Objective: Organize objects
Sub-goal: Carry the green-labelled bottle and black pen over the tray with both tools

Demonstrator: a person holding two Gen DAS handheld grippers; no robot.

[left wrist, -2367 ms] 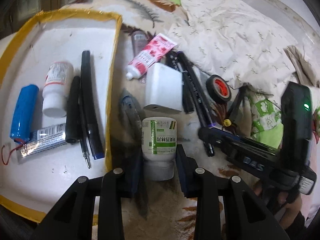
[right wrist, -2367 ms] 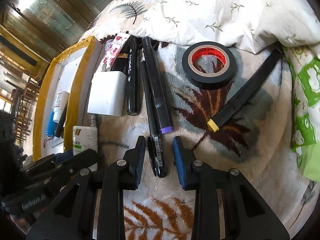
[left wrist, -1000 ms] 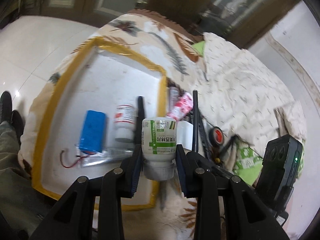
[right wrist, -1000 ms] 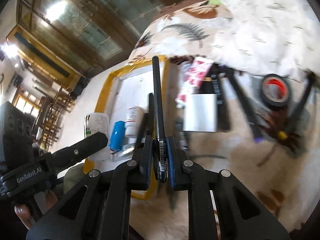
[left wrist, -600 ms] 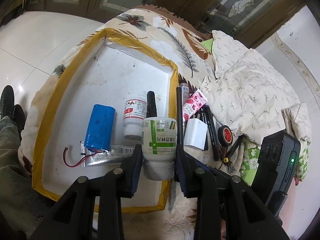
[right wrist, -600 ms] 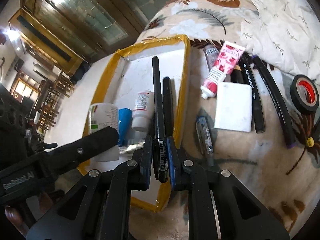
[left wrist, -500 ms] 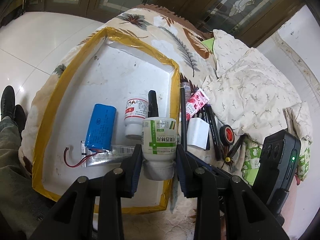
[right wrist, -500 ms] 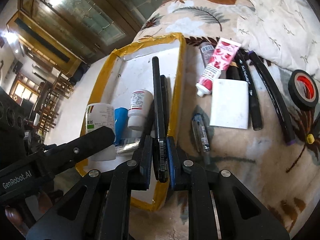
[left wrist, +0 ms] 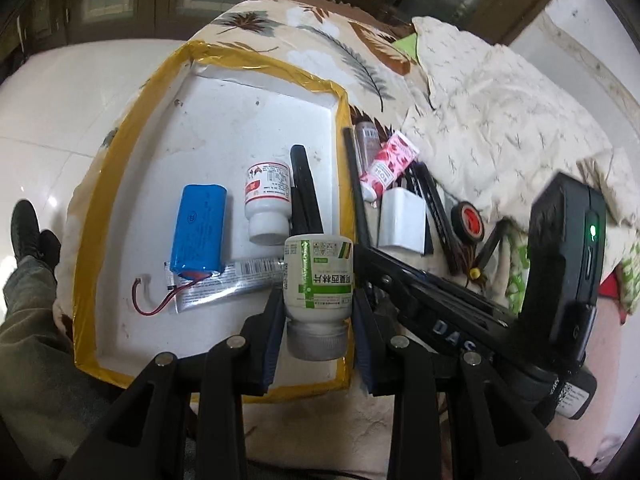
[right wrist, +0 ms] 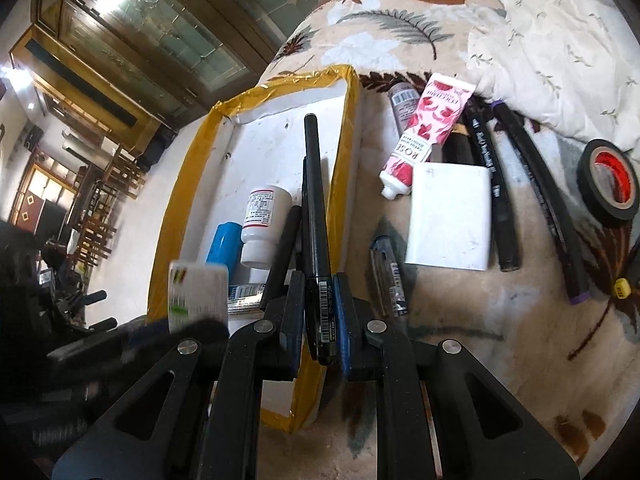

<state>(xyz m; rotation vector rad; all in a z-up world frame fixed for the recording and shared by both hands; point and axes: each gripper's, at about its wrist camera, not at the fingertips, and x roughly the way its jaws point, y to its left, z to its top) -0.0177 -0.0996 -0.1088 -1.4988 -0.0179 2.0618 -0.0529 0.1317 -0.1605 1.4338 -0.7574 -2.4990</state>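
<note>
Currently the white tray (left wrist: 120, 184) with the yellow-taped rim sits on the leaf-patterned blanket (left wrist: 320, 32) and holds a blue battery pack (left wrist: 199, 232) with a red wire, a small white pill bottle (left wrist: 267, 200) with a red-marked label just to its right, a silver tube (left wrist: 224, 286) lying crosswise near them, and black pens (left wrist: 303, 196) along the tray's right wall. Above the tray's near right part the left gripper (left wrist: 318, 320) pinches a green-labelled white bottle (left wrist: 318, 276) by its sides, cap end toward the camera. The right gripper (right wrist: 319, 312) is pressed onto a black pen (right wrist: 316, 224), which points away over the tray's right wall. Right of the tray, on the blanket, lie a pink rose-print tube (right wrist: 428, 132), a white charger block (right wrist: 448, 220), several black markers (right wrist: 540, 200), a small grey pen (right wrist: 390, 280) and, farther right, a black tape roll (right wrist: 608, 184) with a red core. Compared with half a second ago both tools have dropped closer: the tray and its contents fill more of each view, the green-labelled bottle now overlaps the silver tube's right end, and the held pen has shifted from over the yellow rim to just inside it, beside the pens already there.
</note>
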